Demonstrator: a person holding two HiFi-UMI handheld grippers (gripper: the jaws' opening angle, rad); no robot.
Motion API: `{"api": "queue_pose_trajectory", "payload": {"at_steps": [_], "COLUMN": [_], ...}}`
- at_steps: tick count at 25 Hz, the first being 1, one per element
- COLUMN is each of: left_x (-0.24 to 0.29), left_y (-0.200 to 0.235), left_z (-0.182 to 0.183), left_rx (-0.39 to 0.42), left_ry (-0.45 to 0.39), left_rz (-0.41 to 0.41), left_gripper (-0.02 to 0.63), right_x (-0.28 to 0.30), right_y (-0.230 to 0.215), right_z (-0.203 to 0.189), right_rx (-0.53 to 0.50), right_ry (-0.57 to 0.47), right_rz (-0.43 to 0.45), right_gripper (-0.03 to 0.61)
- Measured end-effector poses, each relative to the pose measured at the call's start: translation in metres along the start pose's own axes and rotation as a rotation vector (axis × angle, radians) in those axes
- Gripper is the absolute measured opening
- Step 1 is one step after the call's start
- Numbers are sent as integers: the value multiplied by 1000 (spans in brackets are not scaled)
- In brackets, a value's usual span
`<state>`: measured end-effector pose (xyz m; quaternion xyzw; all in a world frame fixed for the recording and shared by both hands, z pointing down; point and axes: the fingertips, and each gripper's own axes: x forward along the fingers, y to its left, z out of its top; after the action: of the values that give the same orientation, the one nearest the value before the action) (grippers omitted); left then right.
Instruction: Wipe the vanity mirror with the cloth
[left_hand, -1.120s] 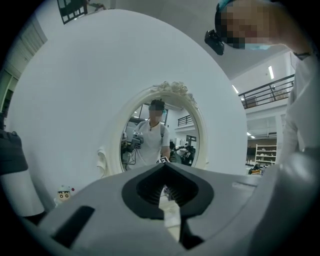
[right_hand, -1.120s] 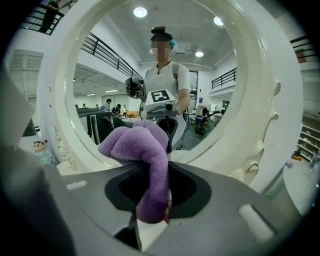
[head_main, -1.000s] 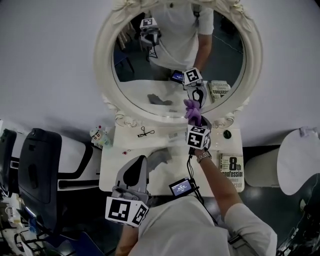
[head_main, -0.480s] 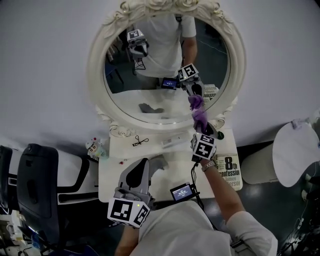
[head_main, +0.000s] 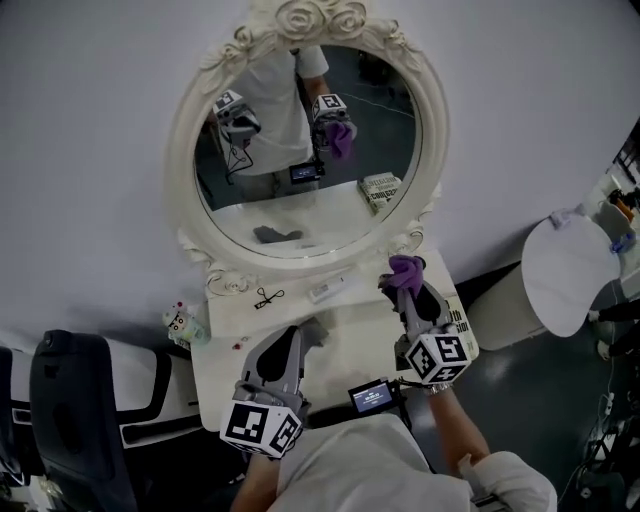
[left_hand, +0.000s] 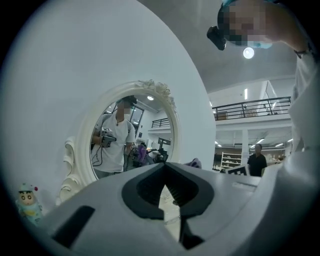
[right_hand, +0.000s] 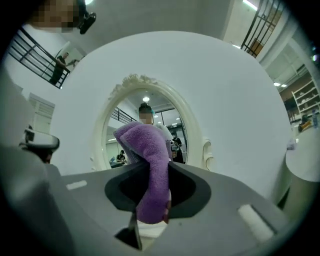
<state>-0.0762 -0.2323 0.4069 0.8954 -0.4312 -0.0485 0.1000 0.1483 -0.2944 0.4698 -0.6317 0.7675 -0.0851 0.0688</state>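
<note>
Wiping is judged to be between strokes: the purple cloth (head_main: 406, 267) is clenched in the right gripper (head_main: 402, 288) over the table's (head_main: 350, 335) right side, clear of the vanity mirror (head_main: 395, 120). The left gripper (left_hand: 165, 170) is closed on nothing. Next, the cloth must be pressed against the glass.

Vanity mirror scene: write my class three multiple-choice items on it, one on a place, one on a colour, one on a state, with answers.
1. Where do the scissors lie? A on the table, below the mirror; B on the floor; C on a stool.
2. The cloth is: A white; B purple; C green.
3. The left gripper is: A open; B shut on the cloth; C shut, empty.
Answers: A, the head view shows them there; B, plain in the right gripper; C, its jaws meet on nothing.
</note>
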Motion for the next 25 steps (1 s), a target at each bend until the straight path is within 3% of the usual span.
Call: {"api": "queue_pose_trajectory", "payload": {"at_steps": [9, 13, 17, 25], "left_x": [-20, -37, -55, -79], "left_y": [-22, -39, -55, -159], "left_z": [-31, -37, -44, -76], "left_rx": [4, 36, 2, 21], "left_ry": [10, -20, -36, 2], "left_rz": [-111, -60, 15, 15], "left_gripper": [6, 6, 6, 6], "right_x": [-108, -126, -145, -223], "right_y": [37, 42, 47, 34], "right_z": [20, 15, 8, 4], "right_rx": [69, 85, 96, 78], "right_ry": [-68, -75, -58, -14], "right_rz": [15, 59, 122, 232], "right_gripper": [107, 107, 107, 106]}}
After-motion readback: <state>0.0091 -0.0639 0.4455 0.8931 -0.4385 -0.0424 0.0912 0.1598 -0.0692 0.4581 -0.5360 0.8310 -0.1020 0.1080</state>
